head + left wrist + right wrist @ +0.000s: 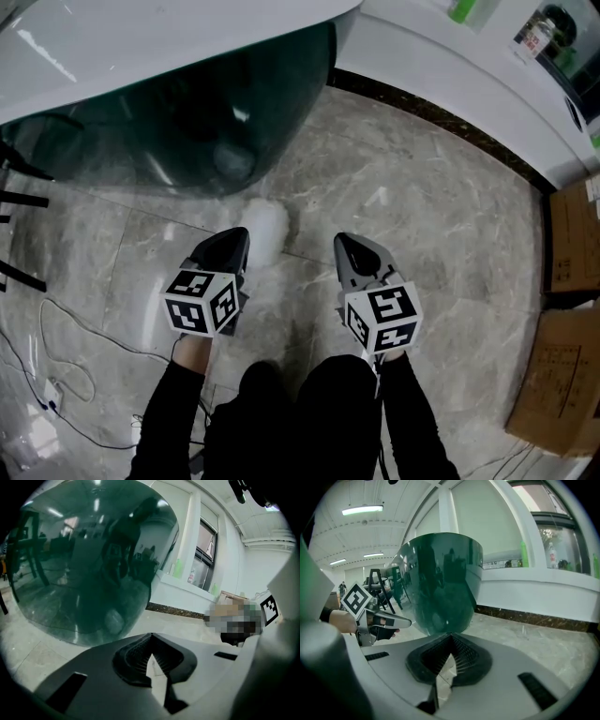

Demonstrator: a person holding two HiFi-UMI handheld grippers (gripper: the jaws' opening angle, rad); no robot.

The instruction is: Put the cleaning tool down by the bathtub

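Observation:
A dark green bathtub (187,112) with a white rim fills the upper left of the head view. On the marble floor just below its rounded end lies a white fluffy cleaning tool (266,228). My left gripper (236,240) is shut, its tip right beside the tool's left edge; I cannot tell whether they touch. In the left gripper view, the left gripper (151,637) has nothing between its jaws and faces the tub (89,564). My right gripper (343,242) hangs to the tool's right, apart from it. The right gripper (451,637) is shut and empty, with the tub (440,583) ahead.
A white ledge (469,66) with a green bottle (461,11) runs along the back right. Two cardboard boxes (562,384) stand at the right edge. Thin cables (56,347) trail over the floor at the left, near dark chair legs (19,202).

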